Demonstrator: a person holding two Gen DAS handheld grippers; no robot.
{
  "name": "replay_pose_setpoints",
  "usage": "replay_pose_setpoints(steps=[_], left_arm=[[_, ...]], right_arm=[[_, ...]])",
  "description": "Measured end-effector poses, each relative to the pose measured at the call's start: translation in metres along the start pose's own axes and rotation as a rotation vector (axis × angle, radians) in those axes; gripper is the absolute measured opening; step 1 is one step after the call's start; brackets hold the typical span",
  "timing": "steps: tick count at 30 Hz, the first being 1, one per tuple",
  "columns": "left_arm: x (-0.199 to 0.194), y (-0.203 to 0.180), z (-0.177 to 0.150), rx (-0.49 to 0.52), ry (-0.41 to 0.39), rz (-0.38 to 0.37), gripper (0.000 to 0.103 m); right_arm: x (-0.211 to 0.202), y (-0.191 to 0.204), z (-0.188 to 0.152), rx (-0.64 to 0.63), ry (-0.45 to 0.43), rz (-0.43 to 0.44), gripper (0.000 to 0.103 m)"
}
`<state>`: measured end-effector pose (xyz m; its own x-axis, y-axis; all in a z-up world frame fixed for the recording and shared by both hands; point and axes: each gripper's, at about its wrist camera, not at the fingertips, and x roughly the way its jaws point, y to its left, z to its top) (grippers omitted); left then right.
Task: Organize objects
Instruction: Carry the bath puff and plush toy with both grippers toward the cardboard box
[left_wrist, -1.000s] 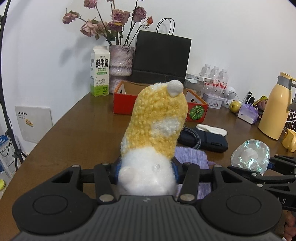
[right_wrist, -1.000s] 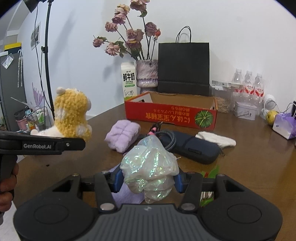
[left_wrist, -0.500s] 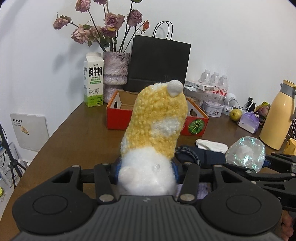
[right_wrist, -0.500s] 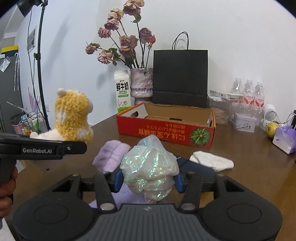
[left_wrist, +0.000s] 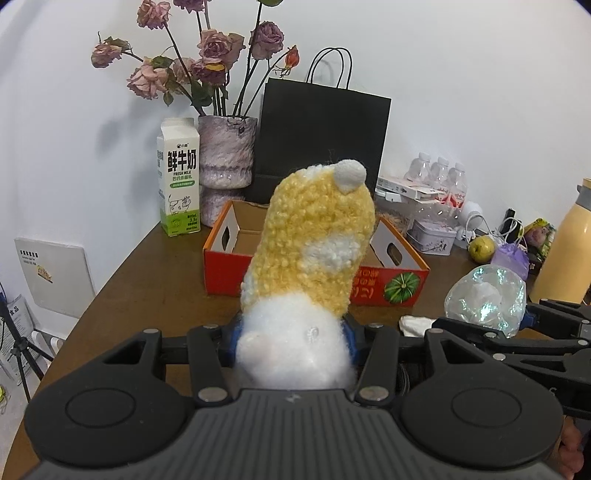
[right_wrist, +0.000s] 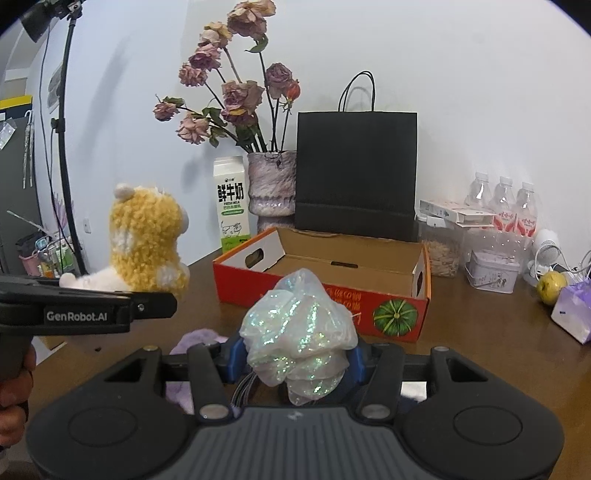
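**Two loads, one box**

Two grips matter. Carry both clear over the red cardboard box (right_wrist: 321, 291) rim before releasing: left gripper (left_wrist: 291, 332) clamps the plush toy (left_wrist: 314, 258); right gripper (right_wrist: 295, 354) clamps the iridescent bundle (right_wrist: 299, 332).

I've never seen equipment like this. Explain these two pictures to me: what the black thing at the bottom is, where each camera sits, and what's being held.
There is no robot here. A person holds a two-finger grabber in each hand, with a camera on each looking forward past its fingers.

In the left camera's picture, the left gripper is clamped on a yellow and white plush toy.

In the right camera's picture, the right gripper squeezes a glittery plastic bag. The left gripper appears there too, side on.

Ahead on the brown table sits an open red cardboard box, with a milk carton, a vase of dried roses and a black paper bag behind it.
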<state>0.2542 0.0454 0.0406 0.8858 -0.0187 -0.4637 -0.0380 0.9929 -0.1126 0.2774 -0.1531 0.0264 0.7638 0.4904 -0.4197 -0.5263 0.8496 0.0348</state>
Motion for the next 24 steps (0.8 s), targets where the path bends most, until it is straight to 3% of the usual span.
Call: replay_pose_setpoints(steps=[24], left_arm=[[0.056,-0.009,0.048,0.024,0.009,0.016,0.05]], right_arm=[[0.066,-0.02,0.053,-0.039,0.009,-0.026,0.051]])
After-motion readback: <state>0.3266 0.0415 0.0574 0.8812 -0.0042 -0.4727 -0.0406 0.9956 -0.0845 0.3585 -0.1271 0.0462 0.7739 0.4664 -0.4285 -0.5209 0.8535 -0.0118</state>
